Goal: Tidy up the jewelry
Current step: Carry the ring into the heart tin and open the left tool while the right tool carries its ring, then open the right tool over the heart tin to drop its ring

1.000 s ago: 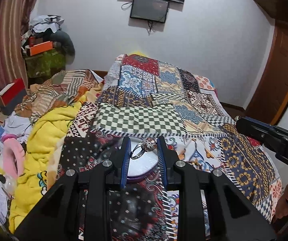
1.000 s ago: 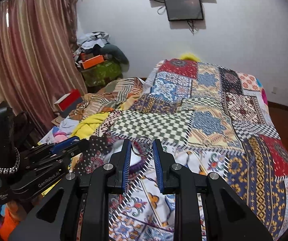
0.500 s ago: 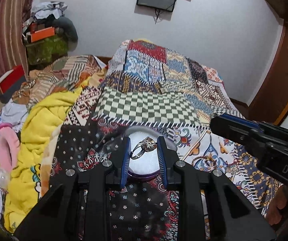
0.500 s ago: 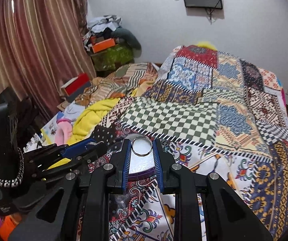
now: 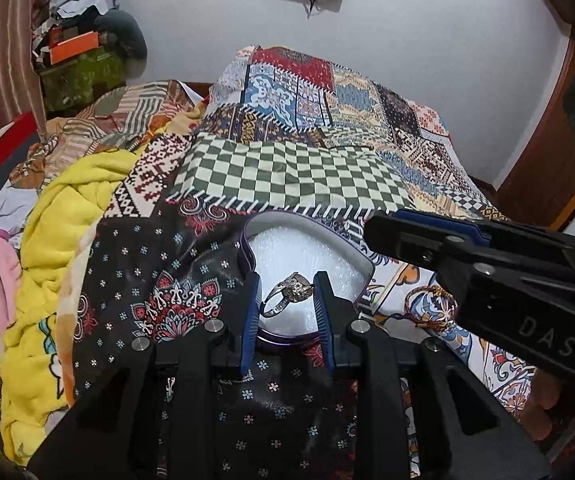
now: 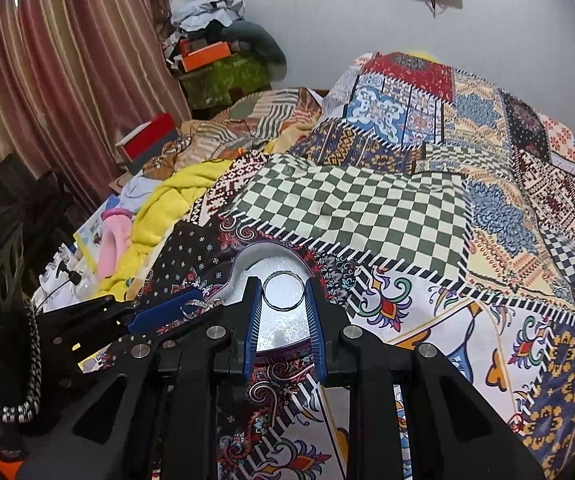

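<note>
While both tongs stay clenched, left gripper (image 5: 287,294) on ornate silver stone-set ring (image 5: 290,292), right gripper (image 6: 284,292) on plain silver band (image 6: 284,290), both over white-lined purple box (image 5: 361,261), these look light, stiff, slippery, best pinched across the hoop.

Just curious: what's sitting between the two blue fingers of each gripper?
Left wrist view: an ornate silver ring in the left gripper. Right wrist view: a plain band in the right gripper.

Both grippers are built of matte black plastic, with blue ribbed pads lining the jaws and round silver screws set along the angular finger arms. White "DAS" lettering is printed on the right gripper (image 5: 383,236); a black-and-white braided cord is looped behind the left gripper (image 6: 159,312).
</note>
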